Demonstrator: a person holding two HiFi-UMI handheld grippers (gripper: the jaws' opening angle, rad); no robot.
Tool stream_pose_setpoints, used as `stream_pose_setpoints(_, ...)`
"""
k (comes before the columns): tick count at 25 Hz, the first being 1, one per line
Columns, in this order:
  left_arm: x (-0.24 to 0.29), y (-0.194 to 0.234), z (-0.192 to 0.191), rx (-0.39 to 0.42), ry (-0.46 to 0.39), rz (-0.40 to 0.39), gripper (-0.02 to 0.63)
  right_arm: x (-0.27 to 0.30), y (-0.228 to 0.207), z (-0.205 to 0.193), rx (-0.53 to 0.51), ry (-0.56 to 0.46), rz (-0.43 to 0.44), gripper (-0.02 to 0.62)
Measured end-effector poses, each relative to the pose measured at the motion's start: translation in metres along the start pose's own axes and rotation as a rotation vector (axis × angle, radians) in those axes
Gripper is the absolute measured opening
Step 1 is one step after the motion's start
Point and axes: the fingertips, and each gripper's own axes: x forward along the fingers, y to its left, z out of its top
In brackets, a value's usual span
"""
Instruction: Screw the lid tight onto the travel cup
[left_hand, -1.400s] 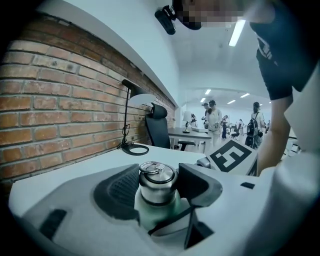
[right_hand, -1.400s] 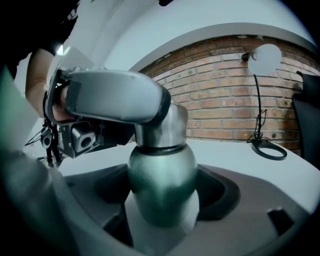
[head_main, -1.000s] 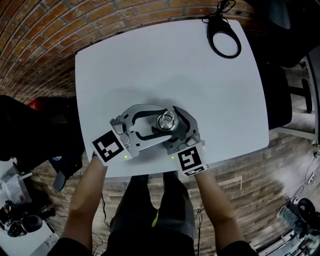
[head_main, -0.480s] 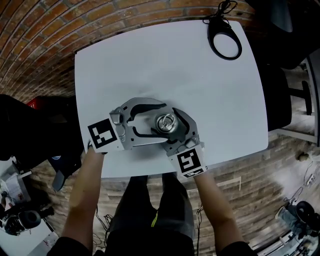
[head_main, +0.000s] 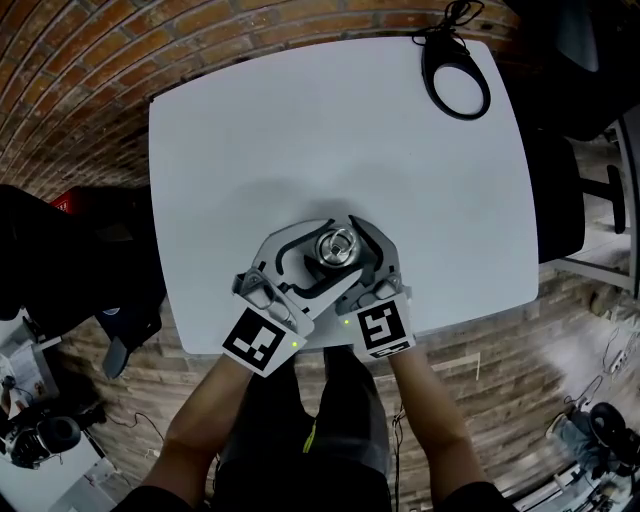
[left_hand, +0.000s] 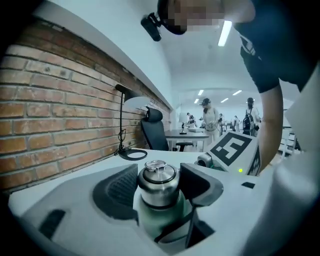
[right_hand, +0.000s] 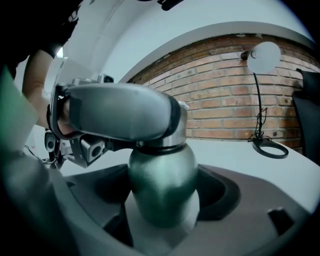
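a: how many cups on the table (head_main: 300, 130)?

b: one cup (right_hand: 161, 172), upright near the front edge, green body, with one steel lid (left_hand: 157, 176) on top.

a: and grippers?

b: two, both at the cup, each with one marker cube. the right gripper (right_hand: 162, 200) comes in from the person's right and sits low, with the green body between its two jaws. both pads lie against the body, so it has hold of the cup.

a: the left one?

b: the left gripper (head_main: 322, 252) reaches in from the near left and sits higher, at lid height. the lid stands between its two jaws. they're fairly wide and closing. the pads are just beside the steel on either side, and i don't see them pressing it.

a: is the lid level?

b: it looks level on the neck. how far it's screwed down i can't tell.

a: anything else on the table?

b: one ring lamp (head_main: 428, 80) at the far right corner, well apart from the cup, its cable running off the far edge. nothing more. behind the table, in the left gripper view, there's one office chair (left_hand: 152, 131) by the brick wall (left_hand: 55, 105).
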Motion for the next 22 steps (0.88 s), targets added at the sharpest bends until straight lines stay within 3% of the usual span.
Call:
stream_pose_setpoints(2,0.002,-0.002,0.005,0.042,-0.026,-0.038,0.262,0.000,0.000,0.000,-0.002,-0.005,0.002,0.368)
stream_pose_setpoints(4,0.000,-0.004,0.006,0.080,-0.047,-0.126,0.264,0.000,0.001,0.000,0.003,0.009,0.004,0.368)
stream_pose_setpoints(10,-0.006,-0.017,0.007,0.152,-0.085,-0.519,0.264,-0.001,0.003,0.000,-0.002,0.014,0.005,0.368)
stream_pose_setpoints(13,-0.008,-0.019,0.006,0.105,-0.080,-0.670,0.267,0.000,0.003,0.000,0.004,0.014,0.007,0.368)
stream_pose_setpoints(16,-0.008,-0.020,0.002,-0.005,-0.022,-0.732,0.267,0.000,0.003,-0.001,0.003,0.011,0.006,0.368)
stream_pose_setpoints(19,-0.010,-0.022,0.000,0.049,-0.007,-0.763,0.270,0.000,0.004,-0.001,0.000,0.010,0.006,0.368)
stream_pose_setpoints(22,-0.010,-0.020,-0.001,0.051,-0.014,-0.721,0.270,0.000,0.004,0.000,0.004,0.003,0.010,0.368)
